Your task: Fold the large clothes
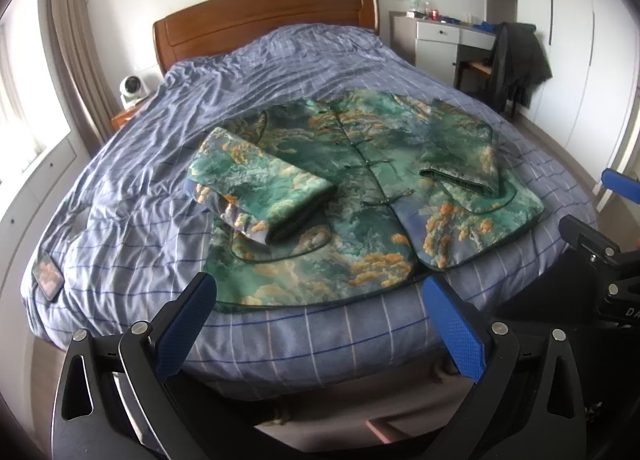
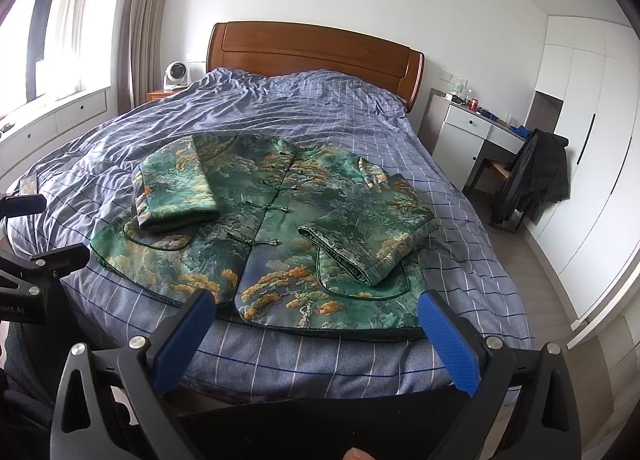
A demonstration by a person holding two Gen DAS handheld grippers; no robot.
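1. On the bed (image 1: 132,196), under a wrinkled blue-grey checked duvet cover (image 2: 340,108), lies the green brocade jacket (image 1: 360,196), front up, knot buttons closed down the middle. It sits at 12 o'clock from both of my claws, its hem towards me, near the foot edge of the mattress.
2. Both sleeves are folded in over the front: the left-hand sleeve (image 1: 256,184) lies at about 11 o'clock in the left wrist view, the other sleeve (image 2: 360,244) at about 1 o'clock in the right wrist view.
3. My left gripper (image 1: 320,324) stands wide, blue pads apart with nothing between them, off the cloth and short of the hem.
4. My right gripper (image 2: 316,336) is just as wide and empty, also short of the hem; its frame shows at 3 o'clock in the left view.
5. The room: a brown wooden headboard (image 2: 312,56) at 12 o'clock against a white wall, a small white fan (image 2: 176,74) on a nightstand at 10 o'clock, beige curtains (image 2: 140,20) by the window beyond it. At 2 o'clock stands a white desk (image 2: 468,136) with a dark coat (image 2: 540,176) draped on a chair, and white wardrobes (image 2: 580,120) past that.
6. A phone (image 1: 48,272) lies on the duvet at 9 o'clock in the left view.
7. Hard to make out: the small items on the desk, apart from a red can. The lens rim cuts off the corners, and my own claw frames hide the bed's foot.
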